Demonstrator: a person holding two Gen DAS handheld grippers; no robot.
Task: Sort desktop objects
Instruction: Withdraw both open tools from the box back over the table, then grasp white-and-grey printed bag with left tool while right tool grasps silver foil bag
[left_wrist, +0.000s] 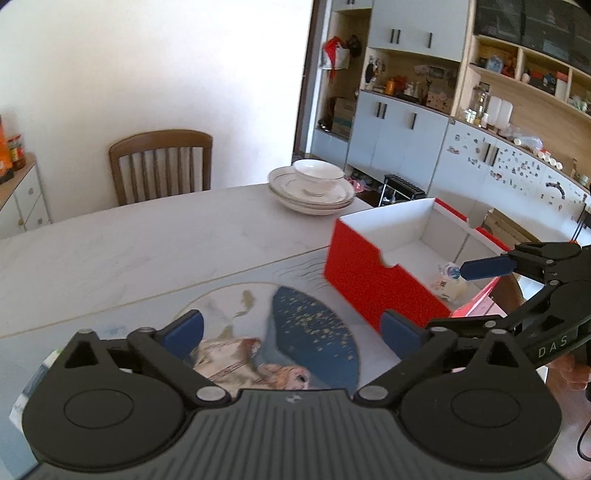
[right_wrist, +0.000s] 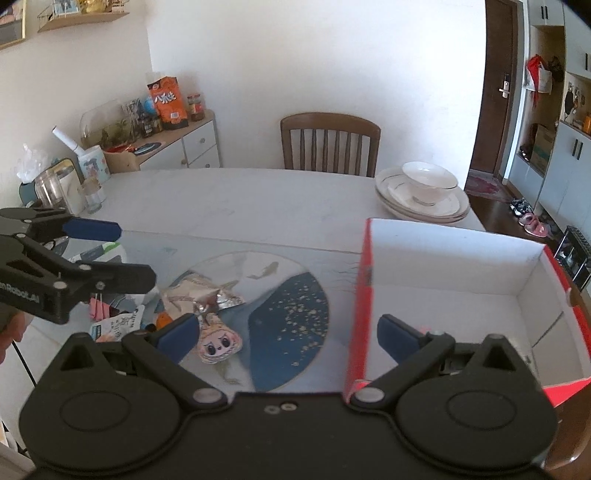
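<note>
the long white marble-look table (right_wrist: 258, 199) carries everything, and the open red cardboard box with a white inside (left_wrist: 373, 273) serves as the landmark. behind the table stands a brown wooden slat-back chair (right_wrist: 330, 144), left of the box and beyond it in the right wrist view. under the box's left side lies a pale printed mat with a round blue and white fish picture (right_wrist: 284, 314), and the box stands on the mat's right part. just beyond the box's far wall sits a stack of white gold-rimmed plates (right_wrist: 421, 205) with a white bowl (right_wrist: 430, 181) on top, near the table's far right corner.

left of the box, on the round picture, lies a loose heap of small packets: a crumpled silver foil wrapper (right_wrist: 207, 293), a pink cartoon-face packet (right_wrist: 218, 343) nearest the box, and a white printed sachet (right_wrist: 118, 325) farthest from it, with pink bits beside it that are too small to name. inside the box, by its near right part, rests one small crumpled white and pale-pink packet (left_wrist: 448, 284).

the left gripper (left_wrist: 291, 332) hangs above the mat left of the box, its blue-padded fingers wide apart with nothing between them. the right gripper (right_wrist: 286, 334) hovers over the box's left wall, one finger outside and one inside, jaws spread and empty; in the left wrist view a blue fingertip (left_wrist: 487, 266) reaches over the box just beside the packet there.
</note>
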